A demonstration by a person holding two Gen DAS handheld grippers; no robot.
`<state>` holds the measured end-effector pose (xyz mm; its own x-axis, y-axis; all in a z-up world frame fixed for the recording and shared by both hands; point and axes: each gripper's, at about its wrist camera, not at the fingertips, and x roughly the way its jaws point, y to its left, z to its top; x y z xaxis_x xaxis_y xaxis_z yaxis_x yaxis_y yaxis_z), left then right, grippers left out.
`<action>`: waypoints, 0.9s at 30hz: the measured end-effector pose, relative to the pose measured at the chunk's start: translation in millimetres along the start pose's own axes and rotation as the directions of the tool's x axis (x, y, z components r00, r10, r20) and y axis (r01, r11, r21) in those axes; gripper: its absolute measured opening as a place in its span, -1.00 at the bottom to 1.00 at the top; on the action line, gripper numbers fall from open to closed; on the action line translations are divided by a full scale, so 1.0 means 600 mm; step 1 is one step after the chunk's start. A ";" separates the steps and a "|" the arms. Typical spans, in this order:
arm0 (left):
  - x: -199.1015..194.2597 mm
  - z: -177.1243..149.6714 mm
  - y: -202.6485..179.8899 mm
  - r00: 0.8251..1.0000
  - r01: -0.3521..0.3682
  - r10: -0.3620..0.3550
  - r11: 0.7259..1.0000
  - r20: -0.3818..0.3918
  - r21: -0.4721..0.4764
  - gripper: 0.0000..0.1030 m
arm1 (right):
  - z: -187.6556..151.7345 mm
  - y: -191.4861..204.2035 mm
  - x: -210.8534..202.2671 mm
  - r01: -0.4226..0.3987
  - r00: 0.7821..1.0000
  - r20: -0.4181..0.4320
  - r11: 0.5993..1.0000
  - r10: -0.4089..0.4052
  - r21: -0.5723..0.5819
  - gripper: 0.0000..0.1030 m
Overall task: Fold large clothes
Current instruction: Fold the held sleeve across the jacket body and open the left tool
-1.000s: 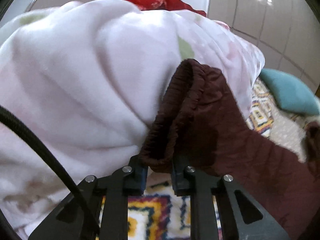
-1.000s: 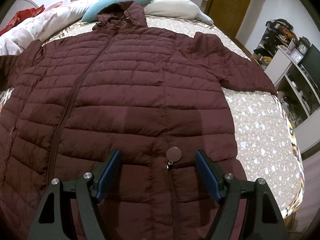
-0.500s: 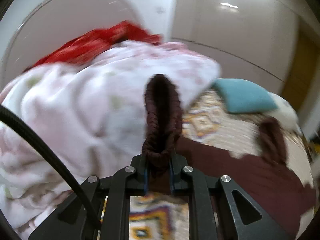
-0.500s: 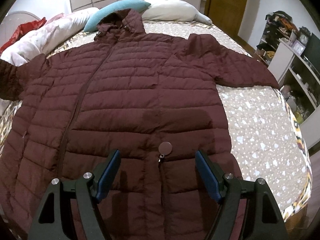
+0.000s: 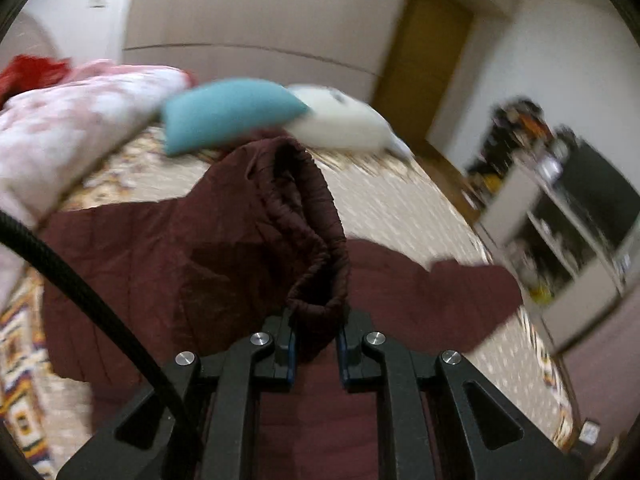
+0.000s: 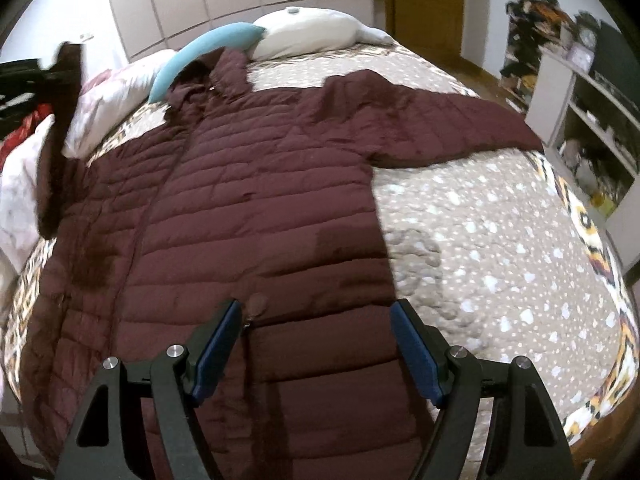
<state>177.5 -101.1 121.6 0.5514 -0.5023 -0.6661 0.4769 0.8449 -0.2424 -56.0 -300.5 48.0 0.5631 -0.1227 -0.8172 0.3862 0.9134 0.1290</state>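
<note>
Coat [image 6: 256, 200] was the landmark: maroon quilted, lying front up on the bed [image 6: 500, 248], hood [image 6: 216, 72] toward the pillows, zip running down its length.

Left gripper [image 5: 314, 346] — jaws clamped on the cuff [image 5: 316, 264] of one sleeve. Cuff stood up between the fingers, elastic edge gathered, sleeve fabric trailing from it back down to the coat body. In the right wrist view that sleeve [image 6: 54, 152] rose clear of the bed at the coat's left edge, with the left gripper dark and blurred at its top. Left wrist view was motion-blurred, so background detail was poor.

Right gripper [image 6: 316, 344] — jaws wide apart, nothing between them, held above the coat's lower hem. A round zip pull [image 6: 258, 303] sat just inside its left finger [image 6: 218, 344]. Cannot tell if the fingertips touched the fabric.

Other sleeve [image 6: 440, 128] lay flat, spread out to the coat's right across the bedspread.

Beyond the hood: blue pillow [image 6: 208, 52] touching it, white pillow [image 6: 308, 36] just beside the blue one. Left of the coat: a bunched pink-white blanket [image 6: 112, 92] with something red [image 6: 24, 132] past it. Well off to the coat's right, a white shelf unit [image 6: 588, 120]; a wooden door [image 6: 424, 4] behind the pillows.
</note>
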 end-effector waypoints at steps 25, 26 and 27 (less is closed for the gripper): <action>-0.201 -0.262 0.142 0.953 -0.294 0.299 0.952 0.057 -0.083 0.46 | 0.216 0.125 0.269 -0.318 0.930 -0.122 0.926 0.346 0.205 0.08; -0.207 -0.268 0.153 0.948 -0.307 0.313 0.947 0.058 -0.092 0.46 | 0.223 0.124 0.271 -0.313 0.932 -0.123 0.927 0.342 0.207 -0.26; -0.211 -0.269 0.159 0.945 -0.316 0.323 0.944 0.058 -0.098 0.46 | 0.233 0.122 0.275 -0.321 0.926 -0.132 0.923 0.353 0.212 -0.44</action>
<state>42.6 73.2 69.0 0.7145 -0.2126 -0.6666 0.2084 0.9741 -0.0873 167.3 -308.0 1.1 0.5613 0.2600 -0.7857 0.3302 0.8001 0.5007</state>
